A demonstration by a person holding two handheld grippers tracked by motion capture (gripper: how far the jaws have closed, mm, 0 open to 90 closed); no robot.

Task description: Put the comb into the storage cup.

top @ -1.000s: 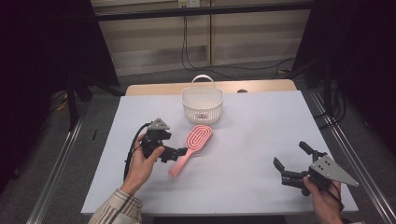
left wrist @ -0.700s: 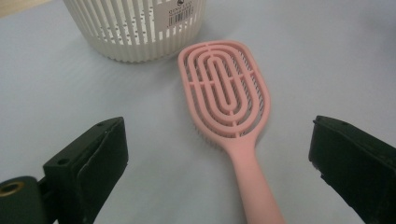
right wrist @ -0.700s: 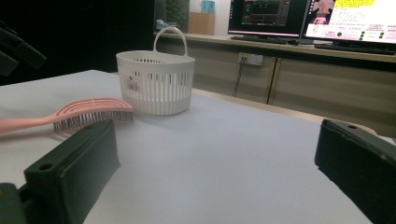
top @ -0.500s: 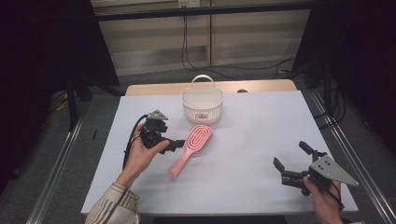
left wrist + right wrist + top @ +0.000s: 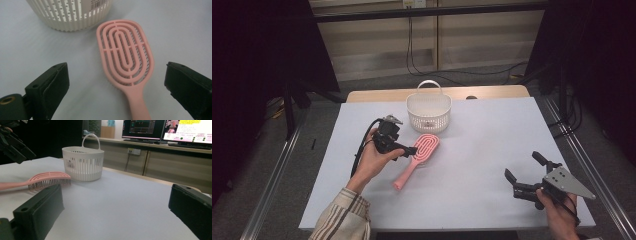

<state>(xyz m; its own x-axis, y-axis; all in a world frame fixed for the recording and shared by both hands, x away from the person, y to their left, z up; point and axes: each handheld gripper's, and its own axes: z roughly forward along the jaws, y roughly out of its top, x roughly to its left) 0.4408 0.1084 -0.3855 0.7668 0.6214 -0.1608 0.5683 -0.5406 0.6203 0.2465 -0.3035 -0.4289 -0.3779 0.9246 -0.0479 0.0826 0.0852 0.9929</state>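
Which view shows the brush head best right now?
The left gripper view: the brush head sits large between the open jaws, slots clear. The high view shows the whole brush, small. The right gripper view shows it side-on, bristles down.

— That hairbrush [image 5: 418, 160] is all pink, with a loop pattern of nested ovals cut through its back, right?

— Yes, and dark bristles under it. The basket [image 5: 428, 112] behind is creamy white, its wall striped with narrow vertical slots.

— The table [image 5: 492, 150]?

— Plain pale grey-white. Both grippers are black; the right gripper [image 5: 528, 175] carries a grey plate. The sleeve [image 5: 343, 220] is beige with dark stripes.
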